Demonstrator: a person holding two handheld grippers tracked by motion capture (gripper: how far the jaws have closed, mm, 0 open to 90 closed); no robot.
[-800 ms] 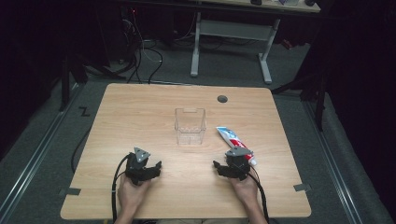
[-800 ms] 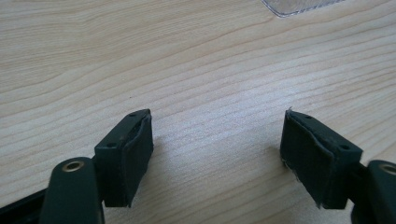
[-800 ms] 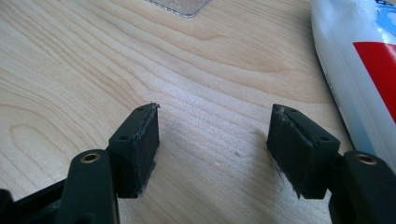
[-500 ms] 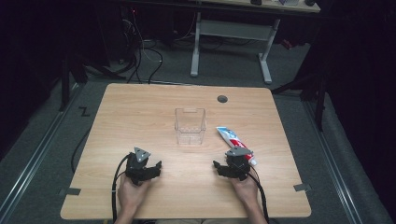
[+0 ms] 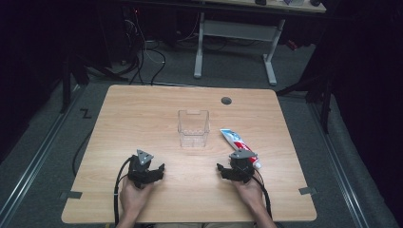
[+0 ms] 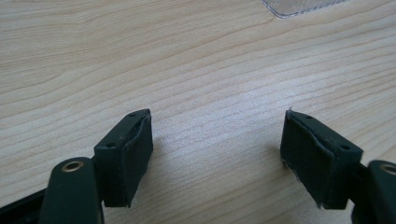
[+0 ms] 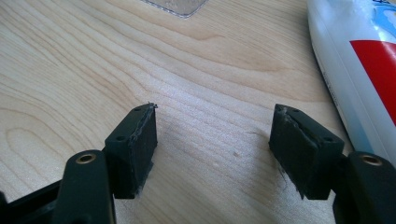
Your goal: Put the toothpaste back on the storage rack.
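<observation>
A clear plastic cup (image 5: pixel 193 128) stands upright at the middle of the wooden table (image 5: pixel 142 114). A white toothpaste tube (image 5: pixel 235 140) with red and blue print lies to its right, also at the right edge of the right gripper view (image 7: pixel 359 65). My left gripper (image 5: pixel 154 172) rests near the table's front, left of centre, held by a hand; its jaws are open over bare wood (image 6: pixel 217 135). My right gripper (image 5: pixel 227 172) rests near the front right, just before the tube's cap end, open with nothing between its jaws (image 7: pixel 215 144).
A small dark round grommet (image 5: pixel 226 100) sits in the table near its far edge. Beyond the table stand a white desk frame (image 5: pixel 233 33) and loose cables (image 5: pixel 147 52) on the grey floor. Cup corners show at the top of both gripper views.
</observation>
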